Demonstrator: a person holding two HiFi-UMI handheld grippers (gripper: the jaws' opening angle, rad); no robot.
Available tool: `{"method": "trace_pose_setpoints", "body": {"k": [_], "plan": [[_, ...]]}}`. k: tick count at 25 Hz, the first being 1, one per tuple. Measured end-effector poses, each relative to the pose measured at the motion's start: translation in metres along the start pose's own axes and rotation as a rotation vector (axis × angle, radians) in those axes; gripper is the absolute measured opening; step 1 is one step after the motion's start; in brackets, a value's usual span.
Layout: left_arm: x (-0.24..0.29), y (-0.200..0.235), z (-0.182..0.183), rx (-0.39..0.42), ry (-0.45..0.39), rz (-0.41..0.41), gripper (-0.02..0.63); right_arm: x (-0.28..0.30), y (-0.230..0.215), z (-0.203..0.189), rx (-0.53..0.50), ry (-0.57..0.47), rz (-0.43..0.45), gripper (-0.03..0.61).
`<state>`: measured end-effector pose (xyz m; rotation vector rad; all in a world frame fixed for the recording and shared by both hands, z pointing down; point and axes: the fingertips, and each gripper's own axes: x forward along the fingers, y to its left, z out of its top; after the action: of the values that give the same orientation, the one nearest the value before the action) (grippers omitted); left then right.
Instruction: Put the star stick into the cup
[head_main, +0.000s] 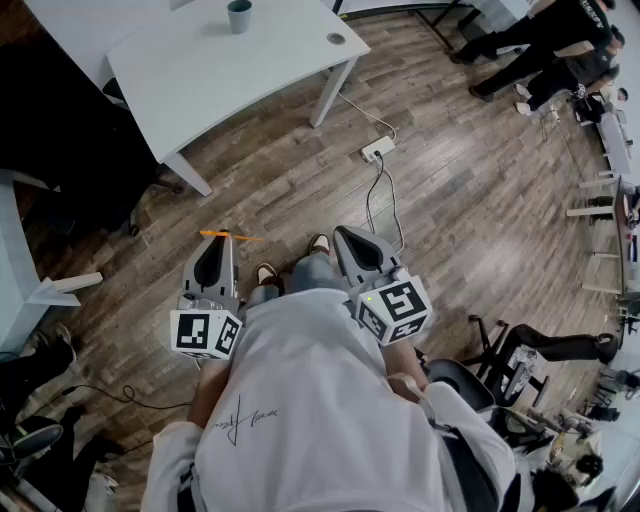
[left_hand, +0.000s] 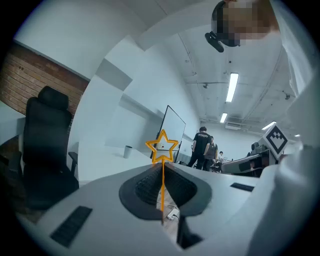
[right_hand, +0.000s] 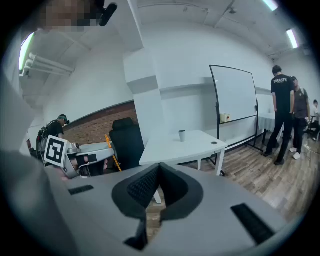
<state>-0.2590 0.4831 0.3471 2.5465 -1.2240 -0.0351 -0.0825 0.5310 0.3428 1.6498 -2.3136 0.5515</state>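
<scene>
The orange star stick (left_hand: 162, 146) stands upright between the pads of my left gripper (left_hand: 162, 169), which is shut on its thin shaft, with the star above the tips. In the head view the stick (head_main: 228, 235) lies crosswise at the left gripper (head_main: 220, 240) tip, over the wooden floor. My right gripper (right_hand: 159, 166) is shut with nothing between its pads; it is level with the left one (head_main: 343, 232). The small grey cup (head_main: 239, 15) stands on the white table (head_main: 220, 70) well ahead, and is also the cup (right_hand: 182, 135) in the right gripper view.
A power strip (head_main: 377, 150) with cables lies on the floor beyond the table leg. A black office chair (left_hand: 45, 145) stands at the left. A whiteboard (right_hand: 234, 95) and standing people (right_hand: 282, 115) are far right. Another chair (head_main: 520, 350) is behind me at the right.
</scene>
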Motion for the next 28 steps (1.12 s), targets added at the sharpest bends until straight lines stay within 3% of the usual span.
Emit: {"method": "trace_pose_setpoints", "body": {"k": [11, 17, 28], "plan": [[0.003, 0.004, -0.011, -0.009, 0.040, -0.031, 0.020, 0.000, 0.003, -0.016, 0.016, 0.022, -0.030, 0.008], [0.026, 0.007, -0.009, 0.014, 0.051, -0.018, 0.020, 0.017, -0.019, -0.007, 0.027, 0.008, -0.045, 0.009], [0.094, 0.022, 0.007, 0.064, 0.064, 0.039, 0.020, 0.071, -0.061, 0.027, -0.057, 0.014, -0.005, 0.009]]}}
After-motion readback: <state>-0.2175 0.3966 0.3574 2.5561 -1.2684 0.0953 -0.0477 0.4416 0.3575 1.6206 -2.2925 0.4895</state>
